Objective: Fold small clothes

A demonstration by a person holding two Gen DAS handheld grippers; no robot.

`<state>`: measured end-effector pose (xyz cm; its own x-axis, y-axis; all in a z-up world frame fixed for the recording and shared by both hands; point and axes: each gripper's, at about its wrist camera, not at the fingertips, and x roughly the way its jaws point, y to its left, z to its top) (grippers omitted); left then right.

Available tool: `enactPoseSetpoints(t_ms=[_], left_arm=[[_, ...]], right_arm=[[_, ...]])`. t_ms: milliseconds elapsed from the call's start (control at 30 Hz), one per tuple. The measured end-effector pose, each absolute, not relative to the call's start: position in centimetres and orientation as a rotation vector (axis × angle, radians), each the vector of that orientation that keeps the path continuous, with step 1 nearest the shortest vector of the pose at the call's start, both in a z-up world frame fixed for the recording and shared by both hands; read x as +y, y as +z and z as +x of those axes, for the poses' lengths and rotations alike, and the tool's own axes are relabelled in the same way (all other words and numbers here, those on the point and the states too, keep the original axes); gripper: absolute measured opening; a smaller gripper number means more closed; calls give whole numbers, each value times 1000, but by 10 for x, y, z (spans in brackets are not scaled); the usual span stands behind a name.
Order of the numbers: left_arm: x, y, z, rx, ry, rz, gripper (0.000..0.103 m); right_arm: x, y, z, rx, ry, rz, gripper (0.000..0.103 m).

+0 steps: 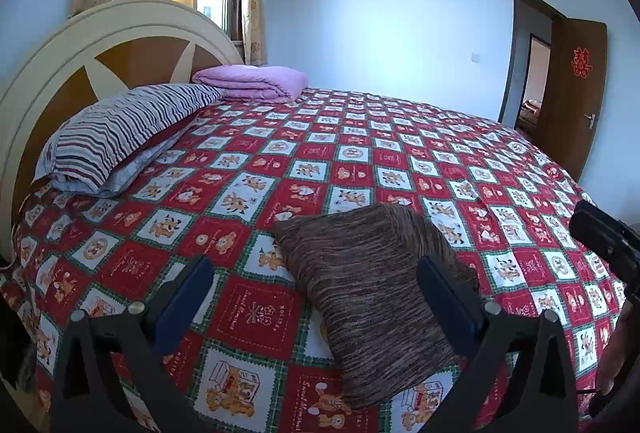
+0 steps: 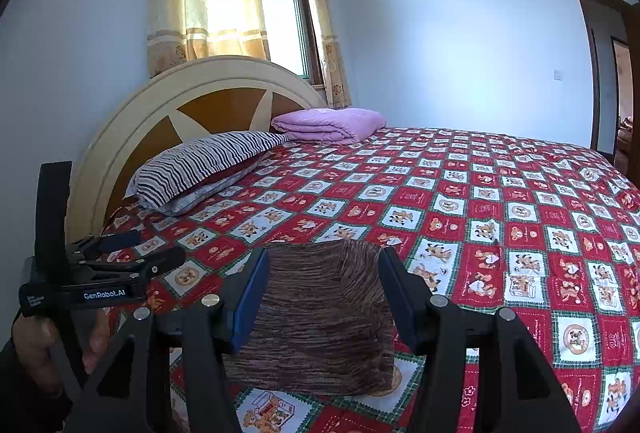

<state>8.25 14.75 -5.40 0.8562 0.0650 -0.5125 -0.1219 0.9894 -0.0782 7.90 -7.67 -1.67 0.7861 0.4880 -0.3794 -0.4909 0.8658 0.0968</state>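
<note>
Cloth (image 1: 372, 297), brown and striped, lies folded on the bedspread (image 1: 248, 193) at the near edge of the bed, between the two tools. Left hand-held gripper (image 1: 316, 297) stands wide open and empty, one pad just over the cloth's right part. Right hand-held gripper (image 2: 324, 297) is about half open; its pads flank the cloth, and whether they touch it I cannot tell. A careless pinch could catch one layer only and drag the fold open, or snag the bedspread beneath. Farther off, the pillow (image 1: 120, 137) and pink quilt (image 1: 252, 83) pose no hazard.
</note>
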Motion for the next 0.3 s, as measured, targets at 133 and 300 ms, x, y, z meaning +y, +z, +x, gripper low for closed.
enactPoseSetpoints(t_ms=[133,300], left_arm=[[145,-54,80,517,97,-86,103],[141,-54,80,503,81,-66,103]], right_arm=[[-76,-19,78,416,526,-9,58],[-76,-23,79,428,524,-14,59]])
